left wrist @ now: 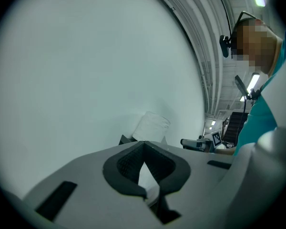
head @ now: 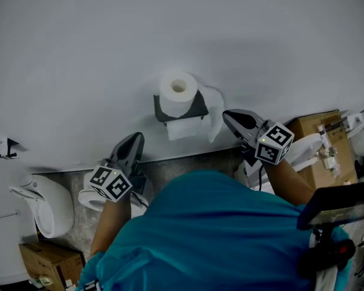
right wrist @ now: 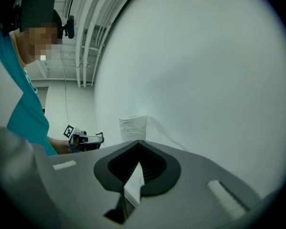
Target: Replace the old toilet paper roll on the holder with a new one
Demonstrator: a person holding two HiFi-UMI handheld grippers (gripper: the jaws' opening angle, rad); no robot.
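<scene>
Roll [head: 178, 93]: white and thick with paper. It sits on the holder on the wall, ahead of both grippers and between them, with its core hole facing the head camera.
Holder [head: 199, 108]: dark bracket on the wall under and behind the roll. In the left gripper view a corner of it [left wrist: 125, 139] shows just past the jaw tips.
Loose tail [head: 215, 109]: a strip of paper hanging off the roll on the side towards the right gripper.
Left gripper [head: 136, 137]: jaws closed tip to tip with nothing held. It sits below and to the left of the roll, well apart from it. In its own view [left wrist: 143, 143] the roll [left wrist: 151, 127] stands just beyond the tips, slightly to the right.
Right gripper [head: 226, 114]: jaws closed and empty, with the tips just beside the loose tail, on the side away from the roll. Whether they touch cannot be told. In its own view [right wrist: 139, 142] the roll [right wrist: 132, 127] rises just behind the tips, and the tail [right wrist: 161, 131] slopes away to the right.
Marker cubes: one behind each pair of jaws, left [head: 111, 182] and right [head: 274, 142].
Wall [head: 79, 53]: plain and pale, straight ahead of both grippers.
Cardboard box [head: 314, 126]: on the floor, out beyond the right gripper's rear.
White fixture [head: 48, 206]: on the floor, off to the outer side of the left gripper.
</scene>
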